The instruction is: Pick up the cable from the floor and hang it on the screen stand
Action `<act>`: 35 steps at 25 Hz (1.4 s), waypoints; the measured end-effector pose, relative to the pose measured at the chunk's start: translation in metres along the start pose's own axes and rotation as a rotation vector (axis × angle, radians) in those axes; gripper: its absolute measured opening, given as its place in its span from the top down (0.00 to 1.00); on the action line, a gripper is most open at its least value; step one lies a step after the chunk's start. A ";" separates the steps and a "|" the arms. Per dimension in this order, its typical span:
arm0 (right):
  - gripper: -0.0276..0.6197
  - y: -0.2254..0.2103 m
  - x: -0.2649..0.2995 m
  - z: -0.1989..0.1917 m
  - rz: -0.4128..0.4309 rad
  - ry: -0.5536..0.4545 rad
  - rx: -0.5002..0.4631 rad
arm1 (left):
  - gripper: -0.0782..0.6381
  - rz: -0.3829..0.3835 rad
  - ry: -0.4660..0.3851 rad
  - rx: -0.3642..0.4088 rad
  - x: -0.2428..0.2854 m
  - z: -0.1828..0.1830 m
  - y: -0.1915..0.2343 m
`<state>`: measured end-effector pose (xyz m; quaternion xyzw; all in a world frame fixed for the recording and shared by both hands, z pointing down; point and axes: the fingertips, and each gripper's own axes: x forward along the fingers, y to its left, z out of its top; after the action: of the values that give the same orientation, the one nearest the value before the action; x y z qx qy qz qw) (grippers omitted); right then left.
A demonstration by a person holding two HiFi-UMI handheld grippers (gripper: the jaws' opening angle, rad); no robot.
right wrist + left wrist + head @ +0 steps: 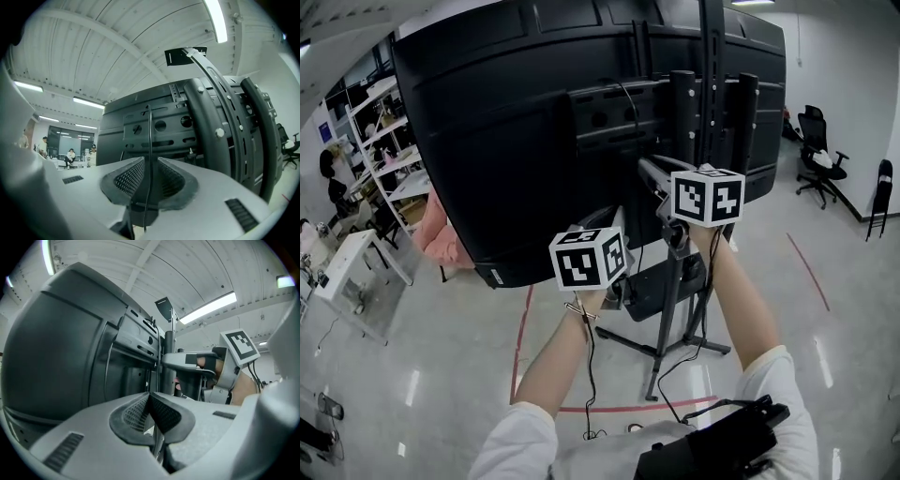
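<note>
Reaching up to the back of a large black screen (502,141) on its stand (673,314), a person holds a gripper in each lifted hand. The right gripper (149,164), the higher of the two, points at the mounting bracket (161,125). Its jaws stand a little apart, and the thin black cable (149,140) runs straight through the gap with room on either side. Ahead of the jaws the cable climbs to the bracket's top edge; below them it drops out of sight. The left gripper (151,399), lower and to the right gripper's left, has its jaws pressed together, with a pale sliver at the seam that cannot be identified. Ahead of it is the screen's back, and to its right the other gripper, beside the stand's upright poles. Below the left gripper a thin dark cord (591,375) trails along the forearm toward the floor.
</note>
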<state>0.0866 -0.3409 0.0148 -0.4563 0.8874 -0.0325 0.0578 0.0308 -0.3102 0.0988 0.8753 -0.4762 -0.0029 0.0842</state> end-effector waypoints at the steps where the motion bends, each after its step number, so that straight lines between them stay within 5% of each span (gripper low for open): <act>1: 0.84 0.000 -0.003 -0.008 -0.006 0.006 -0.007 | 0.89 0.002 0.008 -0.002 0.000 -0.009 0.001; 11: 0.84 0.001 -0.038 -0.096 -0.124 0.055 -0.005 | 0.89 0.037 0.012 -0.021 -0.019 -0.062 0.007; 16: 0.84 -0.001 -0.052 -0.155 -0.229 0.123 -0.123 | 0.89 0.067 0.038 -0.020 -0.031 -0.096 0.012; 26: 0.90 0.013 -0.076 -0.242 -0.263 0.191 0.052 | 0.89 0.141 0.043 -0.103 -0.057 -0.160 0.035; 35: 0.91 0.020 -0.087 -0.273 -0.272 0.234 0.108 | 0.89 0.132 0.080 -0.121 -0.059 -0.192 0.027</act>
<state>0.0848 -0.2570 0.2899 -0.5614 0.8151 -0.1402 -0.0262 -0.0076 -0.2473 0.2875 0.8348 -0.5278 0.0088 0.1562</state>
